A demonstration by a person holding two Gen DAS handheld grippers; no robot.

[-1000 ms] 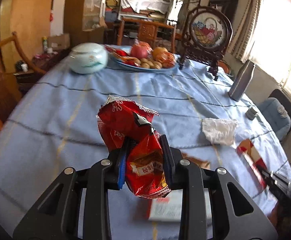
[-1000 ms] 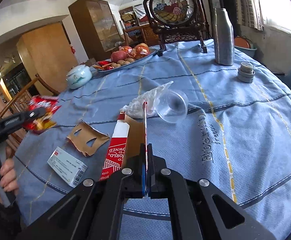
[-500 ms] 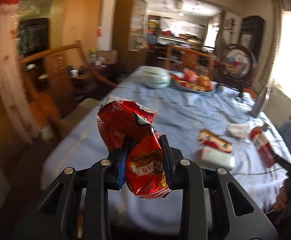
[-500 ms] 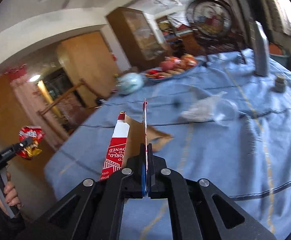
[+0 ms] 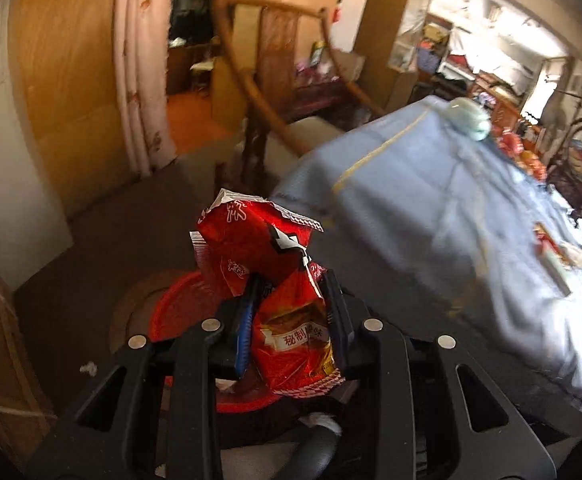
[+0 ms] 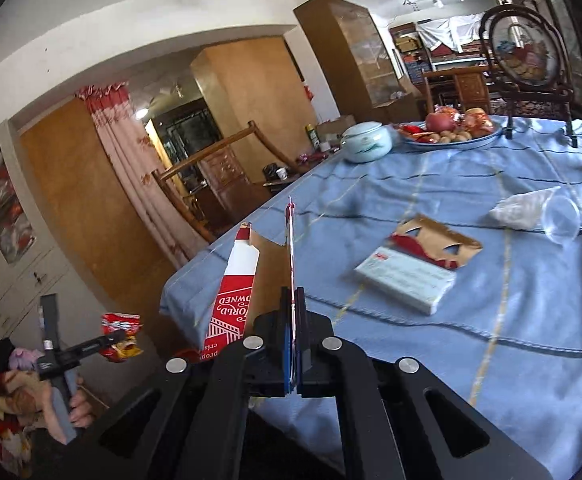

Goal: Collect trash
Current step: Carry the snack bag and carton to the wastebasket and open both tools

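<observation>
From the left wrist view, the left gripper [image 5: 291,300] is pointing down past the corner of the blue-clothed table [image 5: 431,216], above a red bin [image 5: 179,312] on the floor. The crumpled red snack wrapper [image 5: 275,280] is sitting between its fingers; the jaws have just been opening a little, and I cannot tell whether the pads are still pressing it.

From the right wrist view, the right gripper [image 6: 292,304] is clamping fully closed on a torn red and white carton [image 6: 243,292], holding it upright over the table's near corner. A white box [image 6: 405,280], torn cardboard [image 6: 439,240] and a clear plastic cup [image 6: 563,218] are lying further along the tabletop.
</observation>
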